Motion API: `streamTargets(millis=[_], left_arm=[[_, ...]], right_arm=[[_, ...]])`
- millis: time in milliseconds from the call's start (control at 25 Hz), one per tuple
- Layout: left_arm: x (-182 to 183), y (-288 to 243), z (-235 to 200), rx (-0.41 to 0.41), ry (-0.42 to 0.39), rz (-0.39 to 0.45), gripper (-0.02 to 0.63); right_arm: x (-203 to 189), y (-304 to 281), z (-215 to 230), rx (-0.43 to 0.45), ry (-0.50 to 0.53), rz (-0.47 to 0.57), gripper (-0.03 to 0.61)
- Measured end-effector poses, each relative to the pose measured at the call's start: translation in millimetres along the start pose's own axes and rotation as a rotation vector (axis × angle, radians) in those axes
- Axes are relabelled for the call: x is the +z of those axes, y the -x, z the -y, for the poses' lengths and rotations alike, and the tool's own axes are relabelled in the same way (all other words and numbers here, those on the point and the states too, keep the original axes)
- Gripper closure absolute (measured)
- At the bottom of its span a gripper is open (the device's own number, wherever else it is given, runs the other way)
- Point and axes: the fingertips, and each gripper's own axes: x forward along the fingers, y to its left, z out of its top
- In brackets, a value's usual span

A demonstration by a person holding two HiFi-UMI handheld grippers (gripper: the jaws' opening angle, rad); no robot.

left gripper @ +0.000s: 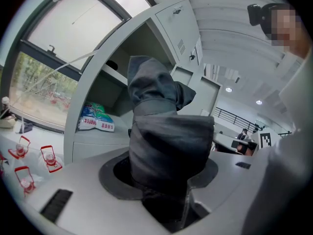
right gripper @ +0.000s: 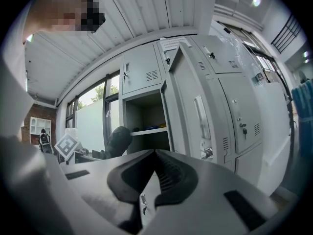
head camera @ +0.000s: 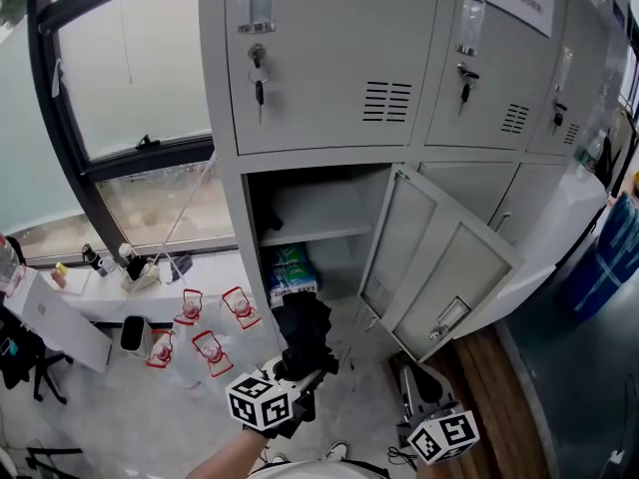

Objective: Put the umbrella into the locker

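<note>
Office locker area beside a window.
Grey keyed metal lockers [head camera: 329,68] filled twelve o'clock; a black-framed window [head camera: 120,118] stood at ten; white desks [left gripper: 227,142] lay beyond.

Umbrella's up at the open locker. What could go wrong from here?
1. The blue-green packet sits under the shelf, so the umbrella may jam against it.
2. Loose fabric bulges beyond the left hand-held gripper and could snag on the shelf edge.
</note>
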Motion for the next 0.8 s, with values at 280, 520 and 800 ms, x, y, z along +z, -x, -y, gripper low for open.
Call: streamTargets(millis=[280,520,800], left_arm=[[36,-34,-13,0.004,-0.044,0.004,0.396],[56,-64,-33,0.021,-0.015,0.010,0.396],[64,-102,-54,0.037,0.080,-0.026,0.396]], right_arm=[[8,-5,-1,0.003,0.022,0.015,0.561],[6,-3,-2,-0.001,0.034,0.000,0.561],[7,1,10,-0.032,0.026,0.007,0.560]])
